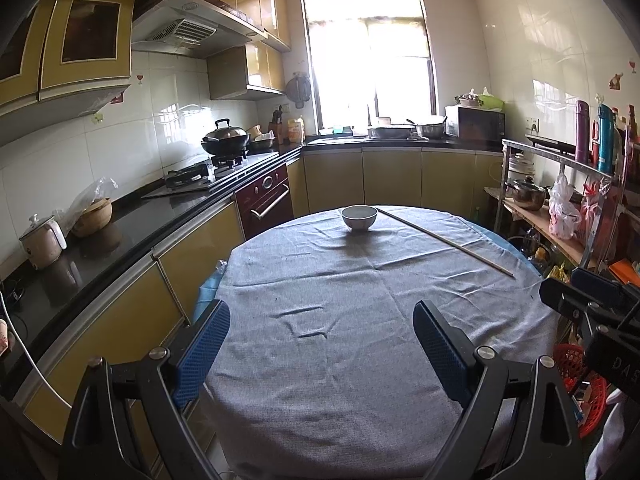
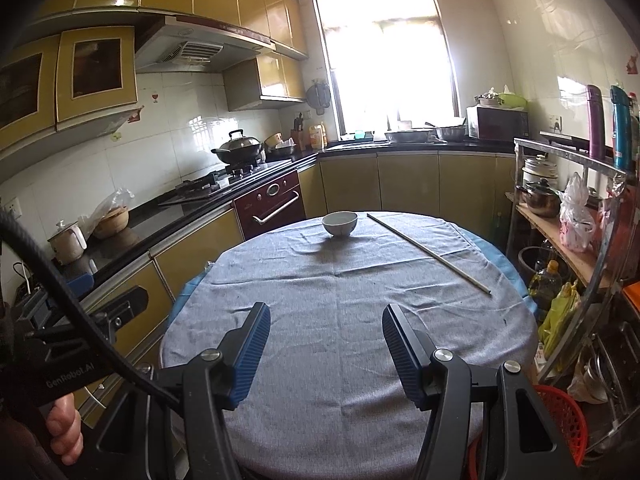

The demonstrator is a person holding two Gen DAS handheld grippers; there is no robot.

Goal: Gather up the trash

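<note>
A round table with a grey cloth [image 1: 340,320] [image 2: 340,300] fills the middle of both views. A white bowl [image 1: 359,218] [image 2: 339,223] stands at its far side. A long thin wooden stick [image 1: 444,240] [image 2: 428,252] lies on the cloth to the right of the bowl. My left gripper [image 1: 322,344] is open and empty above the near part of the table. My right gripper [image 2: 326,344] is open and empty over the near edge. The left gripper's body also shows in the right wrist view [image 2: 80,340], and the right gripper's body in the left wrist view [image 1: 592,308].
A black counter [image 1: 132,232] with a stove, wok [image 1: 226,138] and small pot runs along the left. A metal shelf rack [image 2: 568,208] with pots, bottles and bags stands at the right. A red basket [image 2: 564,420] sits low at the right by the table.
</note>
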